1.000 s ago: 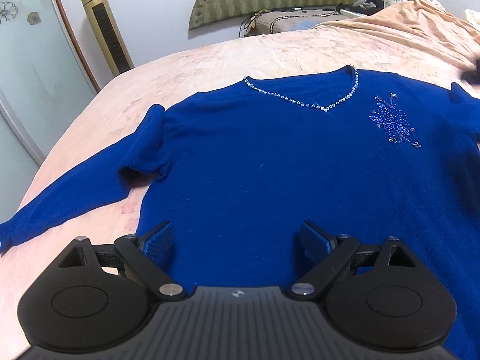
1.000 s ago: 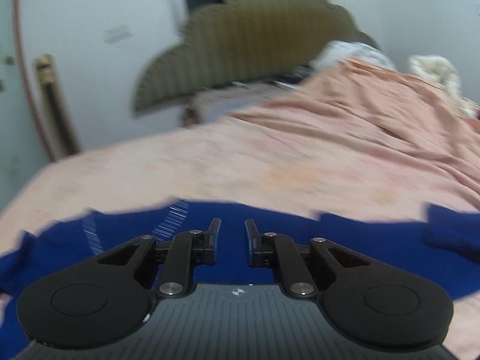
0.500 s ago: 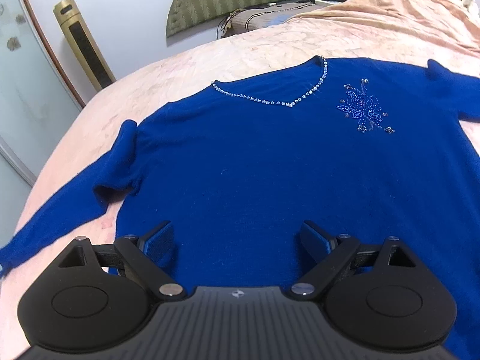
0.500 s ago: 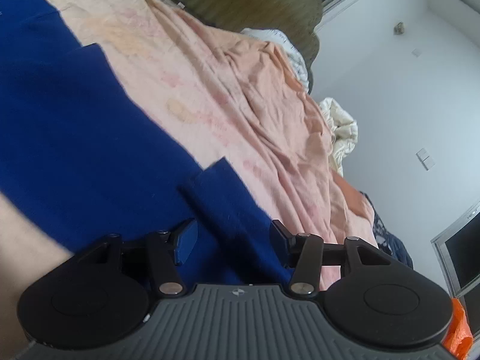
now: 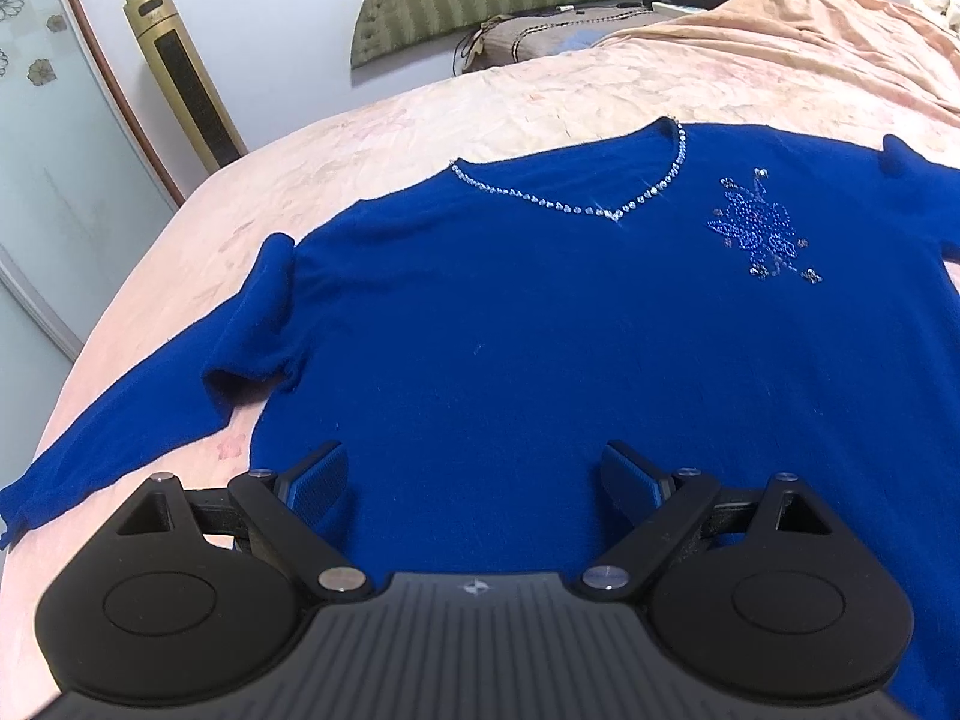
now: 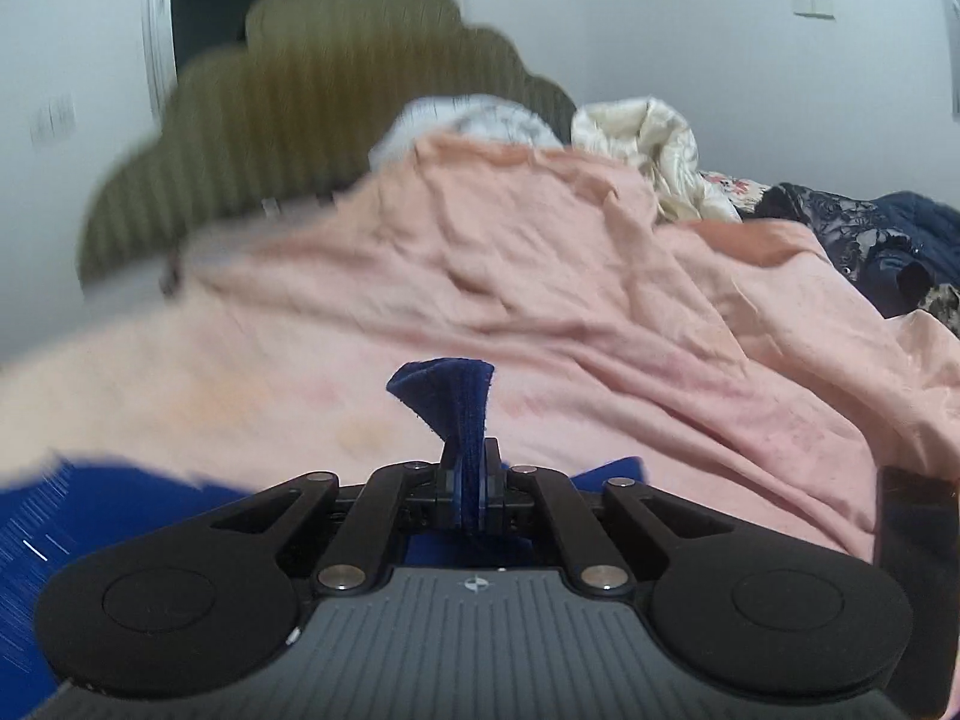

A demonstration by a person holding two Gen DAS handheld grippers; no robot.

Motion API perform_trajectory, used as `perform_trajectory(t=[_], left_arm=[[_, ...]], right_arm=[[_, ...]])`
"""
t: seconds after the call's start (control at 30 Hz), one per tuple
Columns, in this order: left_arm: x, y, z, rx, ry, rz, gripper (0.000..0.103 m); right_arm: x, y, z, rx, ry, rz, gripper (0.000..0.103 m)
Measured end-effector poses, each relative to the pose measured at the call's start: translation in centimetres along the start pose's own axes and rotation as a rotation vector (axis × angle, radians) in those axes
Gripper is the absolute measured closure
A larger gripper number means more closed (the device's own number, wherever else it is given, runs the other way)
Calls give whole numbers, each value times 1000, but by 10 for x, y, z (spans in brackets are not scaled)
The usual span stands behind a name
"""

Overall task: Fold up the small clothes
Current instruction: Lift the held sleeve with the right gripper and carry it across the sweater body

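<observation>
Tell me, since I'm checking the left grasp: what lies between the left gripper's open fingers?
Only the blue knit sweater lies under the open left gripper, in the left wrist view.

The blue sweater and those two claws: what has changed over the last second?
The right gripper has closed on a bit of the blue sweater; half a second ago its fingers stood open around that cloth, which now sticks up, pinched between them. Its view has swung back toward the headboard. The left gripper stays open above the sweater's lower part, which still lies flat on the pink bedspread.
</observation>
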State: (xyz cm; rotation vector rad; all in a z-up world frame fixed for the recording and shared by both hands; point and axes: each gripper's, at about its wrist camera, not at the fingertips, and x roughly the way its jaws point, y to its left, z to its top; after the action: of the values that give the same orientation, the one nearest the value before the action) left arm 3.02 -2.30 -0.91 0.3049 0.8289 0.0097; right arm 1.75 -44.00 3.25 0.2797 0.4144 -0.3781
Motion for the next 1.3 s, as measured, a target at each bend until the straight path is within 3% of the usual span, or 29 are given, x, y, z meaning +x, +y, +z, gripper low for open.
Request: perform_trajectory(t=[0.13,0.27,0.63,0.83,1.3], left_arm=[[0,4,-2,-14,1,-6,11],[1,12,-6,-32,8,5,11],[4,39,-15,-105,20,18,11],[6,47,-21,-119,31,27,11],[10,65,-31,-166,50,26,11]], right_arm=[[-33,38,11,37,-94,105,98],[-41,88,13,52,-112,215,97],[-22,243,-22,-71,56,447,97],[-15,304,-43,-122,117,506,97],[-2,387,-69,-217,188,569,97]])
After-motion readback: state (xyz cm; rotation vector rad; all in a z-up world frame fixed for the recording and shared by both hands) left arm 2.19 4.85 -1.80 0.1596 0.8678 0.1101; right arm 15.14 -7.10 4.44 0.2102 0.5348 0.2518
